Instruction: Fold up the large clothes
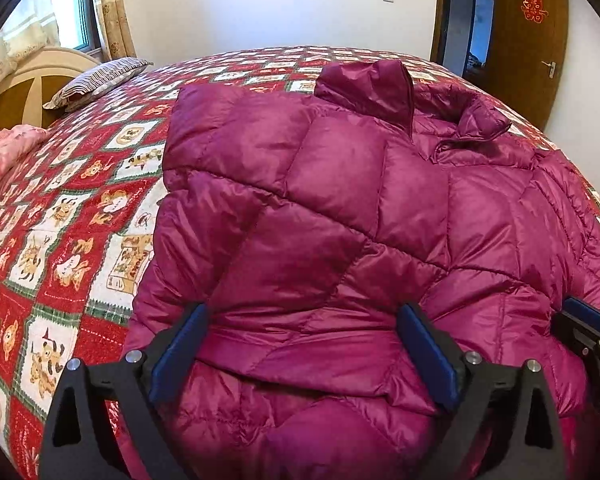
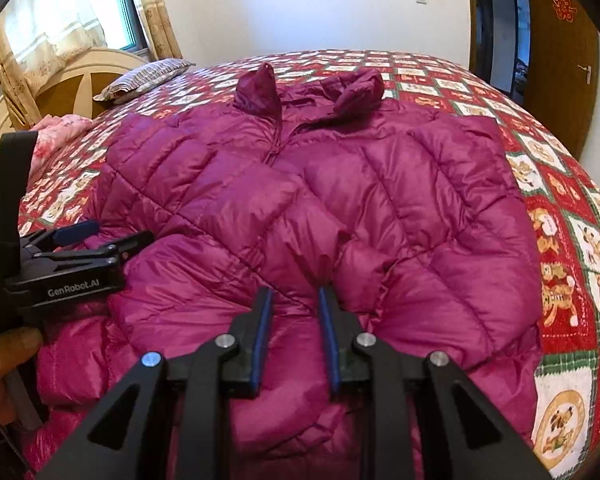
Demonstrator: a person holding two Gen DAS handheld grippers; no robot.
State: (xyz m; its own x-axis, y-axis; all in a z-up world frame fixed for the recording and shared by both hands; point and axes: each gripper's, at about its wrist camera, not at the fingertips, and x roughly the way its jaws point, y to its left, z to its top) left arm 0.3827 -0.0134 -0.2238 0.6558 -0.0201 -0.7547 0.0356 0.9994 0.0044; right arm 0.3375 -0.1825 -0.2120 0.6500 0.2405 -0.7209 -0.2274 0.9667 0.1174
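Tongs first: the left gripper [image 1: 302, 344] stands spread about as wide as it goes, its blue pads well apart over the near hem of the magenta puffer jacket [image 1: 340, 220]. Fabric bulges up between the two pads, yet neither pad presses on it, so nothing is held. In the right wrist view the same tool shows at nine o'clock [image 2: 100, 236], carried in a person's hand [image 2: 4, 364] at the lower left edge.

The right gripper [image 2: 296, 320] is much narrower, with only a slim gap between its blue pads. A fold of jacket rises toward that gap at twelve o'clock from the tips, but whether the pads pinch it cannot be told. Its tip also pokes into the left wrist view at three o'clock [image 1: 584, 320].

The jacket lies spread on the bed [image 2: 560, 240], front up, collar toward twelve o'clock and hem toward six. Both sleeves are folded in across the chest. A red patchwork bedspread with bear pictures covers the bed; a striped pillow [image 2: 148, 78] lies at ten o'clock near the headboard.
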